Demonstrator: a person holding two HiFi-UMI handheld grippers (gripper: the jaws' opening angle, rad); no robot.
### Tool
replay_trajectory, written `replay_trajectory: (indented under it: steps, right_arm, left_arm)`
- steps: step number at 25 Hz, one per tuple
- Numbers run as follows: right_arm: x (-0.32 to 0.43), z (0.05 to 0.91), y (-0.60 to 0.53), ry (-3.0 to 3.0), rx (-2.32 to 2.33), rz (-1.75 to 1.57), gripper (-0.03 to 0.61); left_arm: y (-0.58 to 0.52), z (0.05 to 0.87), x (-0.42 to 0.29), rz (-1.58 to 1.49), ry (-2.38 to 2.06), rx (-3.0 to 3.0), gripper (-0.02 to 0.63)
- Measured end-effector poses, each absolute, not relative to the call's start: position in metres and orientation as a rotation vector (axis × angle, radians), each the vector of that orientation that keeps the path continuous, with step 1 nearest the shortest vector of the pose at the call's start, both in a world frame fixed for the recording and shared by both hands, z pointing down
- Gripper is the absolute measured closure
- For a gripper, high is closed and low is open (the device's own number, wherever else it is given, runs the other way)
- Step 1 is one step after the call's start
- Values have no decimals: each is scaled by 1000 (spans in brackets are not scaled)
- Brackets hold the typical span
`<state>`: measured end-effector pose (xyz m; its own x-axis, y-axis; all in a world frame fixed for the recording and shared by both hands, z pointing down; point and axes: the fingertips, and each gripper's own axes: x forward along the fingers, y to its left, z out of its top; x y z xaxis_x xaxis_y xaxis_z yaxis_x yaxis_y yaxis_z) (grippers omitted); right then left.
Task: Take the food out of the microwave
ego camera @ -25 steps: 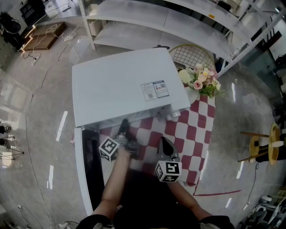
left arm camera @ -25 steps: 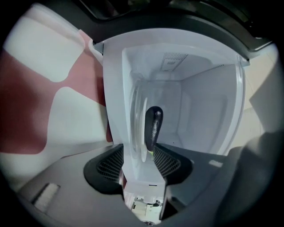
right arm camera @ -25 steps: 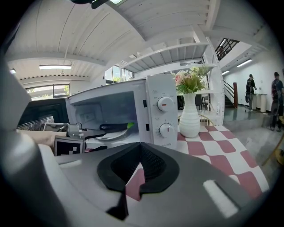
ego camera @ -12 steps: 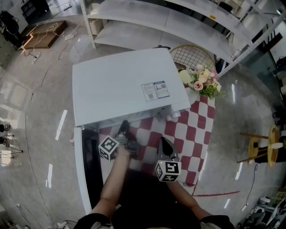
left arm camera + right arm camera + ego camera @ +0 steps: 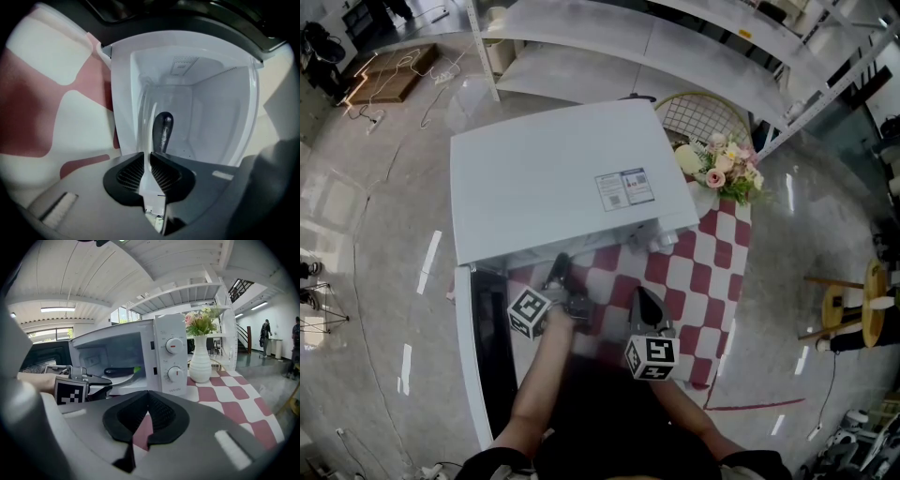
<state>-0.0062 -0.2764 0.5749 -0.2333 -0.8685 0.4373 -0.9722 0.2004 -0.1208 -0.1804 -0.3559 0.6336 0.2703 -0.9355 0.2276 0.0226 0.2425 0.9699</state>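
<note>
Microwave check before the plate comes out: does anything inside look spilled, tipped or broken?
Nothing stands out: the dark food lies on the plate inside the microwave, and no spill shows.

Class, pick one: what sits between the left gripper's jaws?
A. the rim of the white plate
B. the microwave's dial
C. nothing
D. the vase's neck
A: the left gripper, whose jaws have just been closing, has the rim of the white plate between its pads, inside the microwave.
</note>
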Motion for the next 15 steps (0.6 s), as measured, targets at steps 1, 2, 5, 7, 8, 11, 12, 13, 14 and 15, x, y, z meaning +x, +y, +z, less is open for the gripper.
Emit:
replay_trajectory:
  steps: [1, 2, 5, 7, 8, 11, 12, 13, 14, 15]
  right_arm:
    - [-6, 575, -276, -2204, 1745, 545, 577]
    - [-6, 576, -275, -2203, 1744, 546, 577]
    - [-7, 575, -274, -2206, 1741, 546, 577]
    - [-8, 575, -273, -2209, 1741, 545, 577]
    - [-8, 575, -273, -2209, 1742, 545, 577]
    - [-6, 576, -272, -2207, 1744, 543, 577]
    - [-5, 577, -271, -2206, 1745, 543, 577]
    - [-5, 577, -270, -2205, 1746, 543, 577]
    - [-4, 578, -269, -2202, 1747, 544, 577]
    - [-4, 578, -269, -2200, 1750, 545, 577]
  left_arm:
    - [-356, 632, -180, -870, -1080, 1119, 566]
    - [-357, 630, -180, -874, -1080, 1122, 584]
    - [-355, 628, -180, -895, -1071, 1121, 586]
    - [-353, 627, -181, -914, -1069, 1128, 589]
    - [-352, 627, -182, -920, -1071, 1135, 591]
    - [-349, 628, -182, -931, -1077, 1151, 592]
    - [-349, 628, -182, -936, -1074, 1153, 592]
    - [-348, 628, -182, -941, -1070, 1154, 594]
    - [-348, 627, -182, -946, -1066, 1156, 594]
    - [-348, 627, -182, -950, -1063, 1159, 595]
